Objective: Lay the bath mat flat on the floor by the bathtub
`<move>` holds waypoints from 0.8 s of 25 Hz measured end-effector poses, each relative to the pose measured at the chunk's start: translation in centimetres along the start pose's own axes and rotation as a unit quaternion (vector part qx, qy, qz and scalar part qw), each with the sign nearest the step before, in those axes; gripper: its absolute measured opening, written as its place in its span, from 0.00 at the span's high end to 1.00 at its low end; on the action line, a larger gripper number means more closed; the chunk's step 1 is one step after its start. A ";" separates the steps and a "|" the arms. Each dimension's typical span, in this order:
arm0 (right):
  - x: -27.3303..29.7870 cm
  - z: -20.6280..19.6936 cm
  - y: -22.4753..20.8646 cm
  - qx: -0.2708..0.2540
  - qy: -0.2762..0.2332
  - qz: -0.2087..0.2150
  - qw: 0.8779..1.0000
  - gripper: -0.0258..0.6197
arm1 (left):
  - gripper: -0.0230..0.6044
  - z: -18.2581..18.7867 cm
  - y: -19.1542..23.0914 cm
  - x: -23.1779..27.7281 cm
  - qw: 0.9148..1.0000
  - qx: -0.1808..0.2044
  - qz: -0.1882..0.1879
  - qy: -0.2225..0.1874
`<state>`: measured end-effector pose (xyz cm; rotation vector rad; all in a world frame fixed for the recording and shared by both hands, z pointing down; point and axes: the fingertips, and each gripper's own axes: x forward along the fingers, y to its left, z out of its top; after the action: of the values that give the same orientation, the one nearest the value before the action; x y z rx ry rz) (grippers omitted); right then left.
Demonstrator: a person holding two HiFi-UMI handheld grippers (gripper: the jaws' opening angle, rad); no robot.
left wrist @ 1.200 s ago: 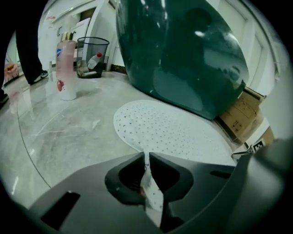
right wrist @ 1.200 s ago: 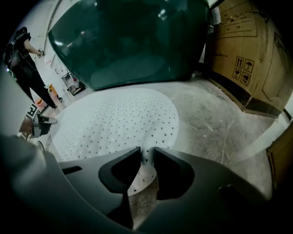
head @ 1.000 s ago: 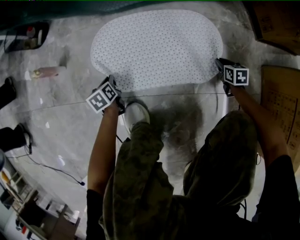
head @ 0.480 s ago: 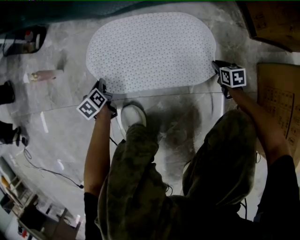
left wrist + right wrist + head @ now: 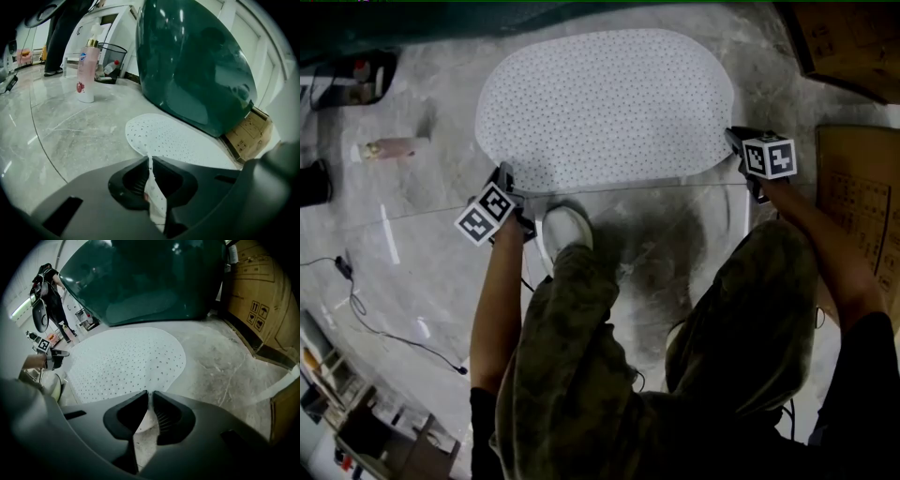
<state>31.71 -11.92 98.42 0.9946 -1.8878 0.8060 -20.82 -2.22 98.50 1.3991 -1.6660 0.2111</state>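
Bath mat (image 5: 605, 103) lies spread on the floor (image 5: 412, 225) beside the bathtub (image 5: 197, 70). Fingers of the left gripper (image 5: 150, 161) and right gripper (image 5: 149, 397) pinch its near edge. Step in hand: final positioning. Next move, as judged: lower the edge flat, then release both.

bath mat (image 5: 605, 108) sits on the floor (image 5: 422, 244) right in front of the bathtub (image 5: 487, 19), tub behind it. left gripper (image 5: 503, 175) pinches its near left edge, right gripper (image 5: 734, 136) its right end. bottle (image 5: 389, 148) stands well off left, cardboard boxes (image 5: 855, 197) to the right, 1 shoe (image 5: 567, 228) just before the near edge.
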 end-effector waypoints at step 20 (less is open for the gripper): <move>0.2 -1.9 -1.1 -0.006 0.018 -0.002 1.000 0.79 | 0.89 -1.2 1.8 1.4 1.000 -0.024 -0.001 0.011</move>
<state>33.34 -10.99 99.58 0.9695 -1.8576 0.8037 -21.60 -1.86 100.93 1.3581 -1.6423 0.1845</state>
